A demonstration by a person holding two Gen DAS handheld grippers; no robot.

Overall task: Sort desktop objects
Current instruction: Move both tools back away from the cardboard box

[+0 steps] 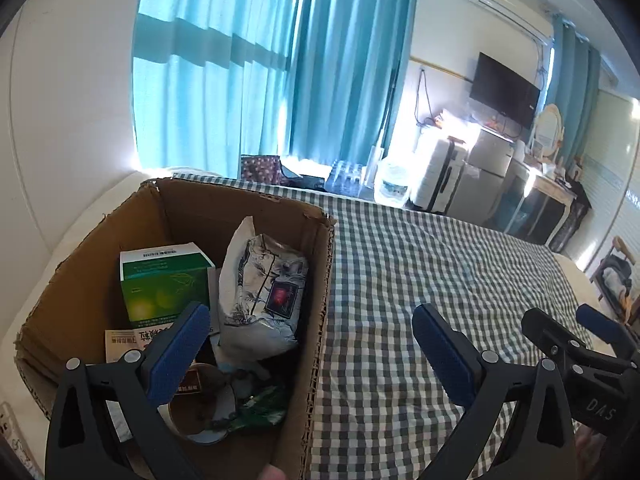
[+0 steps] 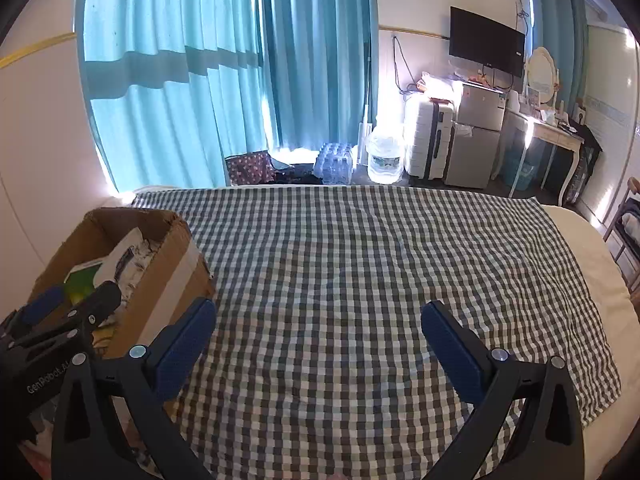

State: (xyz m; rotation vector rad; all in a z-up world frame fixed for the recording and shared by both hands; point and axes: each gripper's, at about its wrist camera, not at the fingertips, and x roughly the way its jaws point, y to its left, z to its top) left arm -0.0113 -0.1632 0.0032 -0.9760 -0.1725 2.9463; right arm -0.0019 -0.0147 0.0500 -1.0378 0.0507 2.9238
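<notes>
Blue-padded fingers of the left gripper [image 1: 312, 344] are spreading wide over the cardboard box [image 1: 308, 320], gripping nothing. Inside are sitting a green carton [image 1: 164, 284], stiff and probably light, best pinched across its flat sides, and a soft patterned pouch [image 1: 264, 288] likely to crumple. Only the left view is showing these contents plainly; the right gripper [image 2: 320, 344], equally wide, is facing bare checkered cloth [image 2: 380, 248].

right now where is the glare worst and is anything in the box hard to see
Left wrist view: sun blows out the white suitcase area, and the brown cardboard box bottom sits in shadow. Right wrist view: similar glare above the suitcase, while the checked cloth reads clearly despite fisheye bending.
</notes>
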